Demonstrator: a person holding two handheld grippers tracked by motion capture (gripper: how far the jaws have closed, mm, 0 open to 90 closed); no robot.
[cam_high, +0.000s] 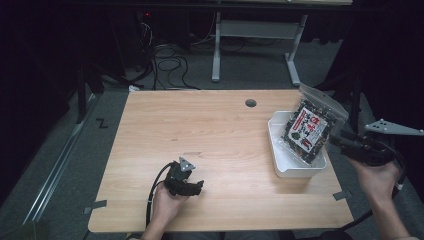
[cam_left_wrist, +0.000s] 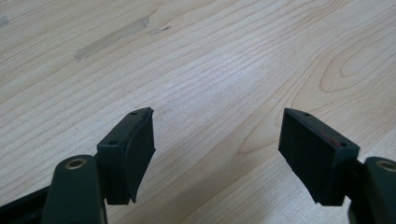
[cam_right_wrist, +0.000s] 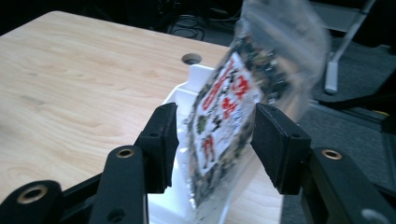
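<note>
High view: the wooden surface (cam_high: 210, 135) with a round cable hole (cam_high: 250, 103), a white rectangular tub (cam_high: 292, 167) near its right edge, grey tape marks at the front corners, and cables and a desk frame on the floor beyond.
Left gripper (cam_high: 186, 184): held in the person's left hand low over the front middle of the surface, well apart from the tub.
Left gripper view: bare wood grain and a pale smear; fingers (cam_left_wrist: 133, 149) spread wide with nothing between them.
Right gripper (cam_high: 336, 137): at the right edge of the surface, beside the tub.
Right gripper view: fingers (cam_right_wrist: 161, 140) stand on either side of the snack bag (cam_right_wrist: 224, 121); whether they press it or stand slightly apart I cannot tell.
Snack bag position: tilted, its lower end in the tub, its top leaning out past the tub's far right corner.
Snack bag look: clear plastic pouch (cam_high: 310, 127) with dark, speckled contents and an empty sealed top.
Label: white panel with large red characters, too blurred to read.
</note>
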